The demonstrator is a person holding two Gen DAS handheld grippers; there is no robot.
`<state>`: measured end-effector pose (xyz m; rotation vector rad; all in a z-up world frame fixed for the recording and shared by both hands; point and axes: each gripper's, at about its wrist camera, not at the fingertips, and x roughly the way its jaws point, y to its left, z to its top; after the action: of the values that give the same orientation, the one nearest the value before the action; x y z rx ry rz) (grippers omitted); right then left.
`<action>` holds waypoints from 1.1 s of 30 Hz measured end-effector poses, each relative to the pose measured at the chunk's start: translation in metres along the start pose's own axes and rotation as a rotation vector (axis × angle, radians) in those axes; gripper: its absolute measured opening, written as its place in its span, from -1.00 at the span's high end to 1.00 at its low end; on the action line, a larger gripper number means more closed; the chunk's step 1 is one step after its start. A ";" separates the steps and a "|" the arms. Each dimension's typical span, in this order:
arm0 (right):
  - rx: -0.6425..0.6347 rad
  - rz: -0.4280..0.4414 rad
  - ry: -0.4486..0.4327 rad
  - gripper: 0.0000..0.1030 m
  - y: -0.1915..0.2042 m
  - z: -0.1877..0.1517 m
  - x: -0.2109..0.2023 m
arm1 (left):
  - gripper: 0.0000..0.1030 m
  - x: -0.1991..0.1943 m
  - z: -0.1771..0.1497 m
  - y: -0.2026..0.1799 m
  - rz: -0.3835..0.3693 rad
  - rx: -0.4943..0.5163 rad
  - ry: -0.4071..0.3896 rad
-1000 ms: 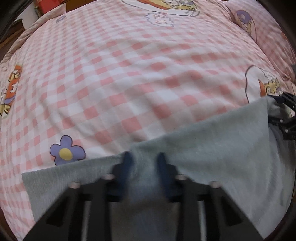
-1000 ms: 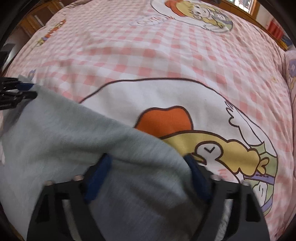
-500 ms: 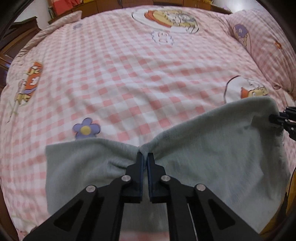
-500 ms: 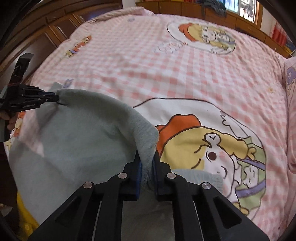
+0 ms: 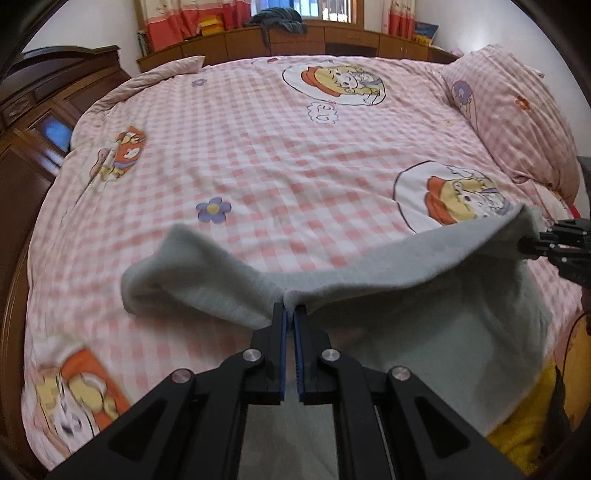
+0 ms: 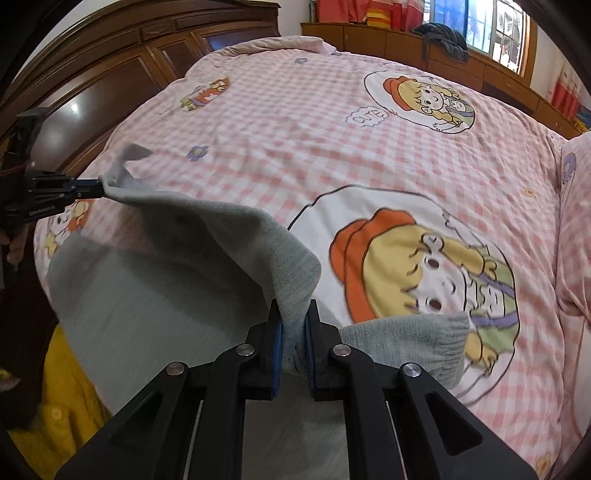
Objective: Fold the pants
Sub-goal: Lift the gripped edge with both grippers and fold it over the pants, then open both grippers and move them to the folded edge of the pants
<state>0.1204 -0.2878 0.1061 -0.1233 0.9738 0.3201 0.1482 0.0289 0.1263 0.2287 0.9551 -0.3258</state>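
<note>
Up close, the left gripper [image 5: 290, 314] pinches the top edge of the grey pants [image 5: 406, 314], its blue pads nearly pressed together. Only the right wrist view shows the right gripper [image 6: 293, 321] clamping a thicker bunch beside a ribbed cuff [image 6: 436, 343]. Between them the fabric hangs raised above the pink checked quilt [image 5: 277, 147]. Farther off lie a pillow [image 5: 517, 122], a wooden cabinet [image 6: 122, 74] and a window ledge [image 5: 332, 33].
</note>
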 end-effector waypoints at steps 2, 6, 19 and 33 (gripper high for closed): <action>-0.005 -0.001 0.006 0.79 0.005 -0.012 -0.005 | 0.93 -0.011 -0.019 -0.006 -0.015 -0.026 0.005; -0.013 -0.009 0.031 0.79 0.016 -0.041 -0.012 | 0.93 -0.021 -0.056 -0.015 -0.032 -0.082 0.038; 0.055 -0.054 0.141 0.69 0.038 -0.107 0.002 | 0.93 -0.013 -0.145 -0.030 -0.047 -0.190 0.184; 0.238 -0.100 0.165 0.27 0.032 -0.135 -0.006 | 0.09 0.007 -0.157 -0.036 0.004 -0.267 0.251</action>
<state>-0.0001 -0.2919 0.0365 0.0191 1.1577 0.1016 0.0194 0.0464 0.0311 0.0265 1.2341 -0.1650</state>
